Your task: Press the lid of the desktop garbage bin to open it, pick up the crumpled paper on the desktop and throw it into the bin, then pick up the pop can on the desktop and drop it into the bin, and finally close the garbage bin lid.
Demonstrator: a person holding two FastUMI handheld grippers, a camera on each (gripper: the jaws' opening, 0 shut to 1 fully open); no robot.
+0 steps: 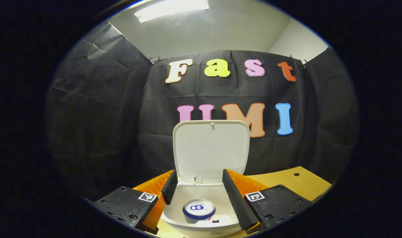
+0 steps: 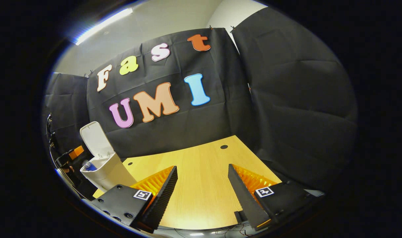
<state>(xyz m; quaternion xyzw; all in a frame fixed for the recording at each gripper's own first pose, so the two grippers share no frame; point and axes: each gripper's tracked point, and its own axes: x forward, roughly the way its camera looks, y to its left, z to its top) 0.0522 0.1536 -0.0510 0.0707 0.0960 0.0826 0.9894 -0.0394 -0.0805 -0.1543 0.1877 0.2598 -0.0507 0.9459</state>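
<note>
The white desktop bin (image 1: 201, 228) stands right below my left gripper (image 1: 198, 178), its lid (image 1: 210, 150) swung upright at the back. A pop can (image 1: 199, 209) with a blue rim rests upright in the bin's mouth. It lies between my left fingers, which stand wide apart and do not touch it. In the right gripper view the same bin (image 2: 105, 172) stands at the far left with its lid (image 2: 92, 138) up and a bit of the can (image 2: 88, 165) showing. My right gripper (image 2: 202, 168) hangs open over the bare wooden table (image 2: 201, 191), holding nothing.
The table (image 1: 287, 181) runs to the black cloth wall, with a small round hole (image 2: 224, 146) near its far edge. The left gripper's body (image 2: 68, 157) shows beside the bin at the left edge of the right gripper view.
</note>
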